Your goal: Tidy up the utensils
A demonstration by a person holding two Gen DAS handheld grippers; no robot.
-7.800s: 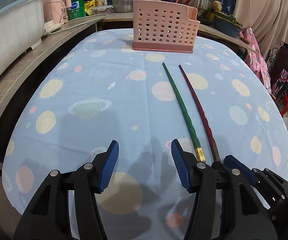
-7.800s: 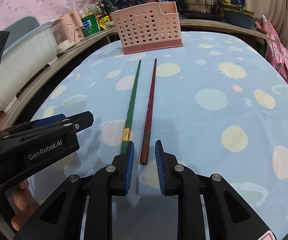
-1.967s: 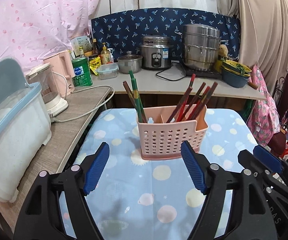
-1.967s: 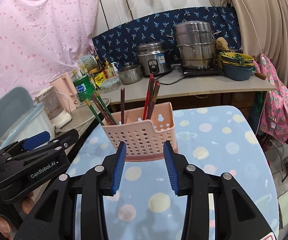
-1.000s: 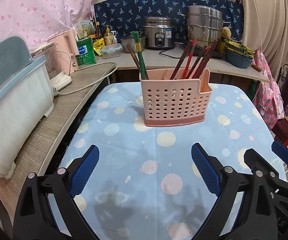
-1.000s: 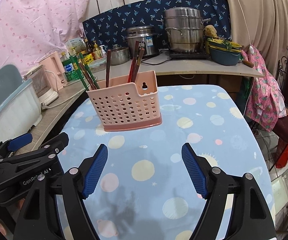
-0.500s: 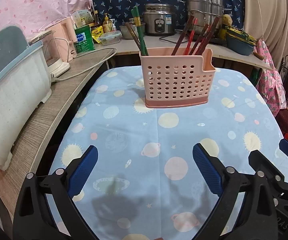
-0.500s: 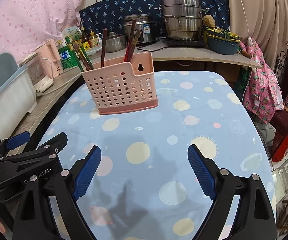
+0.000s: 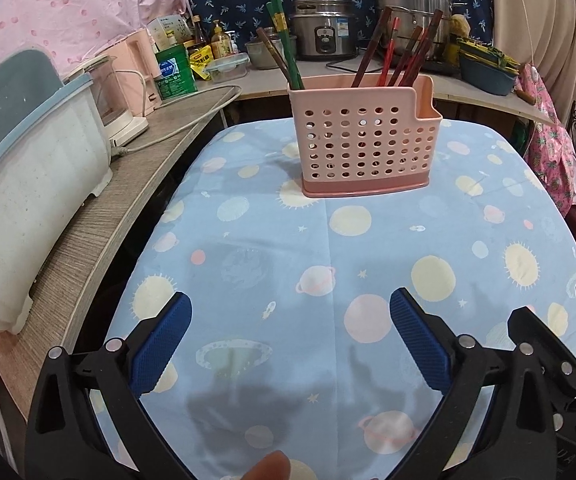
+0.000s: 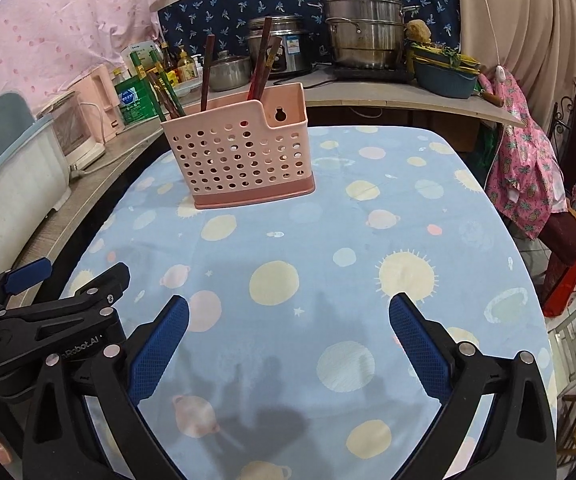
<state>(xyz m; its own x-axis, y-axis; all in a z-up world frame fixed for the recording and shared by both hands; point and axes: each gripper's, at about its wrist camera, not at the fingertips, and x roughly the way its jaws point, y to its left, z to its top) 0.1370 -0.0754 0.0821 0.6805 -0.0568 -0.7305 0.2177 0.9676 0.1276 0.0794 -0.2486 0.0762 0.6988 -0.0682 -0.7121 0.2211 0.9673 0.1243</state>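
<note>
A pink perforated utensil basket (image 9: 364,144) stands upright at the far end of the blue planet-print tablecloth (image 9: 271,248); it also shows in the right wrist view (image 10: 243,160). Green chopsticks (image 9: 285,40) stand in its left part and several red and brown chopsticks (image 9: 402,56) in its right part. My left gripper (image 9: 290,340) is open and empty, low over the near tablecloth. My right gripper (image 10: 288,340) is open and empty, also near the front. The left gripper's body shows in the right wrist view (image 10: 51,320) at the left.
A white and blue-lidded tub (image 9: 27,184) sits on the wooden counter (image 9: 99,220) left of the table. A pink kettle (image 9: 139,68), green tin (image 9: 173,72), rice cooker (image 9: 322,32) and steel pots (image 9: 408,12) line the back counter. A pink garment (image 10: 528,168) hangs at the right.
Both grippers have drawn back from the basket and dropped lower over the table. Their jaws have widened. The green and dark red chopsticks seen lying on the cloth earlier now stand in the basket.
</note>
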